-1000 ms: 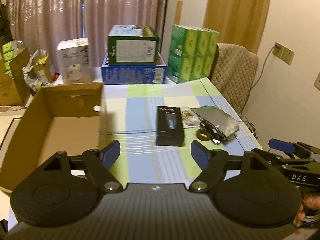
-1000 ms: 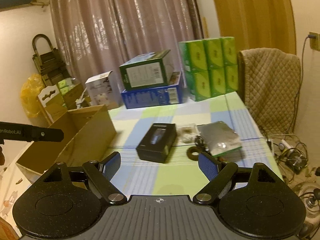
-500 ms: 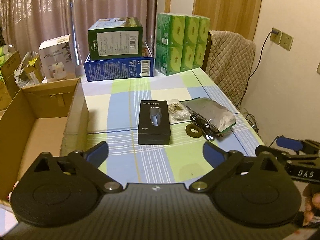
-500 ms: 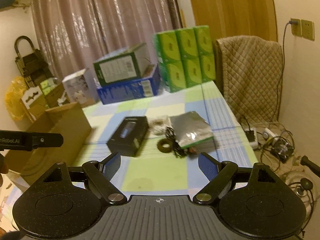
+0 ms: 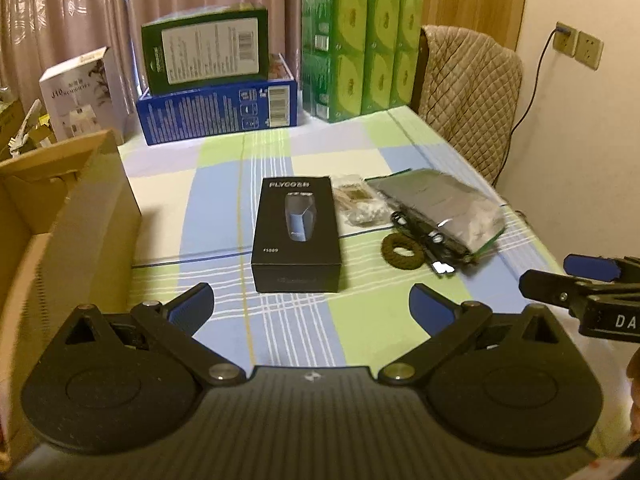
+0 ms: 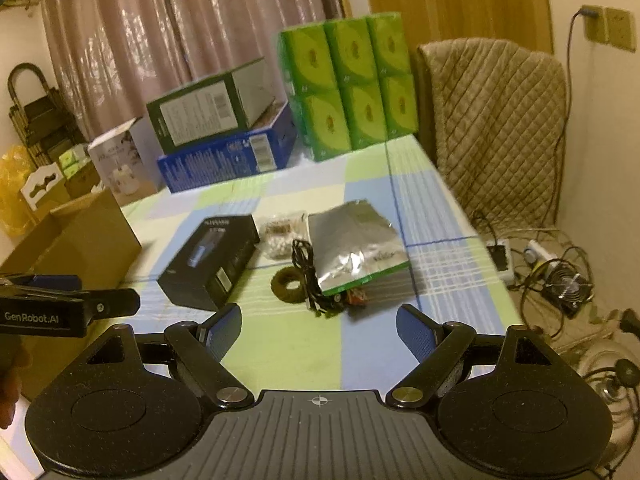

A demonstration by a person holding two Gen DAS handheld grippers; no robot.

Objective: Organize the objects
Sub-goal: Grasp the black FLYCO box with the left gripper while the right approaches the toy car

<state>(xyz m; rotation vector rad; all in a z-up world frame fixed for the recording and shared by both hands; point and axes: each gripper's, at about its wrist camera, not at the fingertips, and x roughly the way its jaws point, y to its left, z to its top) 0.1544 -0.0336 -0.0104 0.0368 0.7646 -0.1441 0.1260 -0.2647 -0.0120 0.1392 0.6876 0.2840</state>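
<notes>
A black shaver box [image 5: 297,234] [image 6: 210,264] lies flat in the middle of the checked tablecloth. To its right are a small clear bag of bits [image 5: 358,204] [image 6: 278,236], a dark fabric ring [image 5: 402,253] [image 6: 289,283], a black cable [image 5: 424,236] [image 6: 308,268] and a silver foil pouch [image 5: 438,204] [image 6: 354,246]. My left gripper [image 5: 311,304] hovers open just short of the black box, nothing between its fingers. My right gripper [image 6: 319,326] hangs open in front of the ring and cable, empty. An open cardboard box [image 5: 60,216] [image 6: 80,236] stands at the left.
At the table's far end stand a blue box [image 5: 218,114] with a green box [image 5: 206,54] on it, a stack of green tissue packs [image 5: 360,44] and a white carton [image 5: 80,92]. A quilt-covered chair [image 6: 496,132] is at the right; cables and a small fan [image 6: 568,288] lie on the floor.
Both grippers have moved in closer to the objects and turned. The left now faces the black box squarely; the right has swung left, centring the ring and cable. Both stay open.
</notes>
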